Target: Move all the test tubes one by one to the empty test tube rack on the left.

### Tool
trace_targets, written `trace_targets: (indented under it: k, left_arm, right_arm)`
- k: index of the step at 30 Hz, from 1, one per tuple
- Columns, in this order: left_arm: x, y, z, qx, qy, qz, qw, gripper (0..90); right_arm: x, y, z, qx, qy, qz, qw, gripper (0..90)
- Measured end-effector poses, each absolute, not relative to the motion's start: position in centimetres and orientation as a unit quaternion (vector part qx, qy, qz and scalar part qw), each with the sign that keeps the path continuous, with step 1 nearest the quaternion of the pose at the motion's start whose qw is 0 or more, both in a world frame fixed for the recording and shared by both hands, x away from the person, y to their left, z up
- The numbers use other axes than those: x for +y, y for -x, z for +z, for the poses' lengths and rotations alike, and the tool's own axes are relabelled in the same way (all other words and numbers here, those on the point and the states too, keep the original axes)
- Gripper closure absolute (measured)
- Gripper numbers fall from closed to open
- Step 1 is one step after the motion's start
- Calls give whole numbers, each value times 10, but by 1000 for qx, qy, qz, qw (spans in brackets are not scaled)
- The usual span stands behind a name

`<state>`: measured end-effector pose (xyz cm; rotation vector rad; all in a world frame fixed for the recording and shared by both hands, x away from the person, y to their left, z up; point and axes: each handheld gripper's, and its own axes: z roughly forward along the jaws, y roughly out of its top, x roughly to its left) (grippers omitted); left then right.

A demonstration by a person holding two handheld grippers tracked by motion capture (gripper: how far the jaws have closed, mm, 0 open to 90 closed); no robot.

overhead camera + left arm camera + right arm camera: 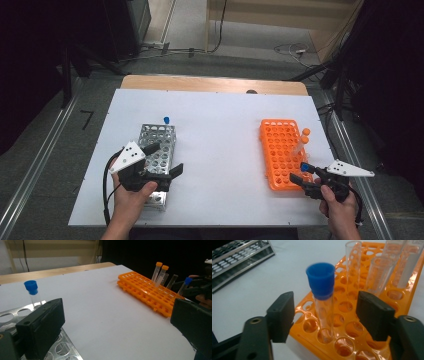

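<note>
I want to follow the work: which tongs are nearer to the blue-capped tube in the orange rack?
The right tongs: their jaws stand on either side of the blue-capped tube in the orange rack, not yet pressing. The left tongs are across the table, over the metal rack.

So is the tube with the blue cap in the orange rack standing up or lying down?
Standing up. The blue-capped tube sits with its bottom in a hole of the orange rack, cap on top, between the right gripper's pads, which don't touch it.

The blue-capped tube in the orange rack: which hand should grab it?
Right. The right gripper already has its open jaws either side of the blue-capped tube in the orange rack. The left gripper sits far off over the metal rack.
</note>
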<state>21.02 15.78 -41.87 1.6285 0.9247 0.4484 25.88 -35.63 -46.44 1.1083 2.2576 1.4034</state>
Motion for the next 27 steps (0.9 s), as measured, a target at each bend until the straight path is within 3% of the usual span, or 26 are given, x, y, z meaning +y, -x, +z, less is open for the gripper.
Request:
trace_targets:
  k: [12,19,27]
  left_arm:
    - [157,-210,-419,394,-695,190,571,0]
    - [158,-210,-420,396,-694,190,571,0]
    - [158,-210,-419,397,-694,190,570,0]
  right_arm:
    - [-359,-261,-469,797,-377,453,131,590]
    - [-359,-261,-471,805,-379,438,128,628]
    - [-354,-261,-470,820,-366,424,122,741]
